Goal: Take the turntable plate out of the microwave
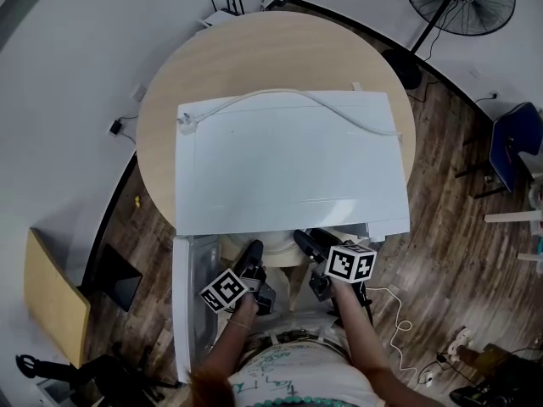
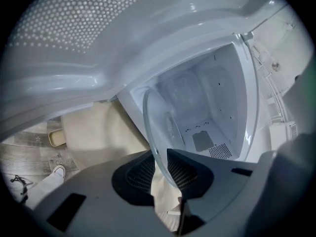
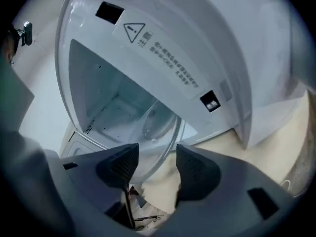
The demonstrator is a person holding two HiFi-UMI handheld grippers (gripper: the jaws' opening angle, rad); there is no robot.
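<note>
left tool [image 2: 158,157]: pinching your turntable plate [image 2: 165,125] by its rim, to carry it
right tool [image 3: 157,157]: part open, astride the rim (steadying only)

Head view is bright and even, with diffuse light from above. I see only soft, faint shadows. The white microwave [image 1: 288,159] top is nearly blown out, with little surface detail. Fisheye bends the table [image 1: 161,142] and floor [image 1: 441,210] toward the edges.

Both gripper views have black corners and heavy barrel distortion.
- **Left gripper view:** the door [image 2: 74,43] up close is out of focus with glare streaks. The cavity behind it is evenly lit and fairly sharp. The glass plate [image 2: 158,127] rim carries 1 thin highlight.
- **Right gripper view:** the warning label [image 3: 163,53] is sharp, the left edge is smeared, and the jaws are dark.
</note>
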